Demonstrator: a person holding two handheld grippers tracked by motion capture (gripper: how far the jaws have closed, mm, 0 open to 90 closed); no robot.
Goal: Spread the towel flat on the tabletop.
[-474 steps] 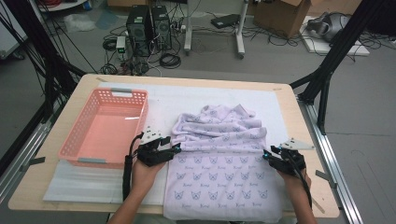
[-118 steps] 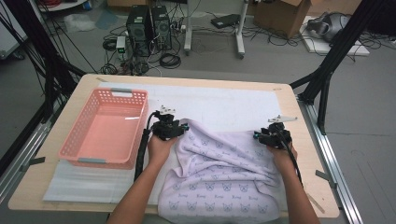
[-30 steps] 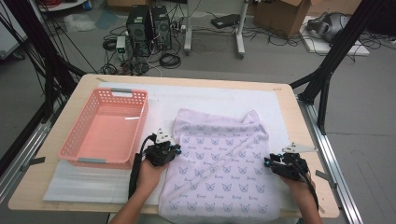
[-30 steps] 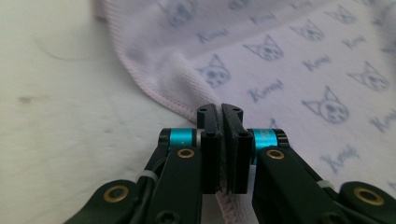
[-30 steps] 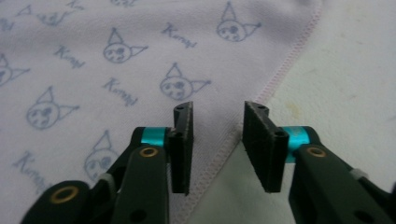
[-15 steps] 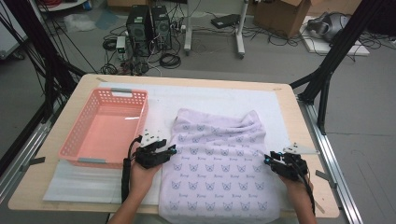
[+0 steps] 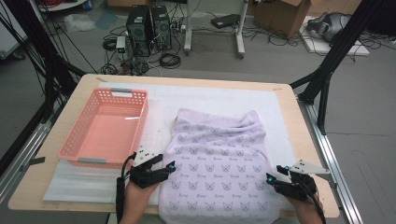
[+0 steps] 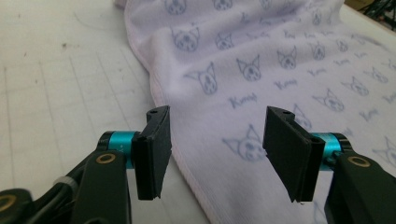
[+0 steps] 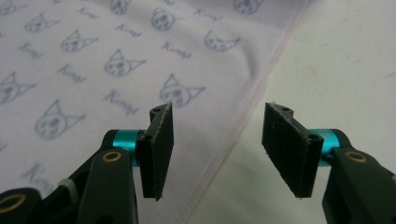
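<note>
From above, your towel (image 7: 219, 168) lies flat on the desk (image 7: 299, 116), long axis 12 to 6, near end overhanging the desk's edge; basket (image 7: 105, 128) at 9.

Left gripper (image 8: 217, 140): jaws have just opened, astride the towel's hem.

Right gripper (image 9: 217, 140): jaws likewise just opened, the hem between them unpinched.

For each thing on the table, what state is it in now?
Towel: spread flat, far edge bunched, near edge hanging over the table edge.
Basket: upright, empty.
Left gripper: jaws just opened, astride the towel's edge, nothing gripped.
Right gripper: jaws just opened, astride the towel's other edge, nothing gripped.
</note>
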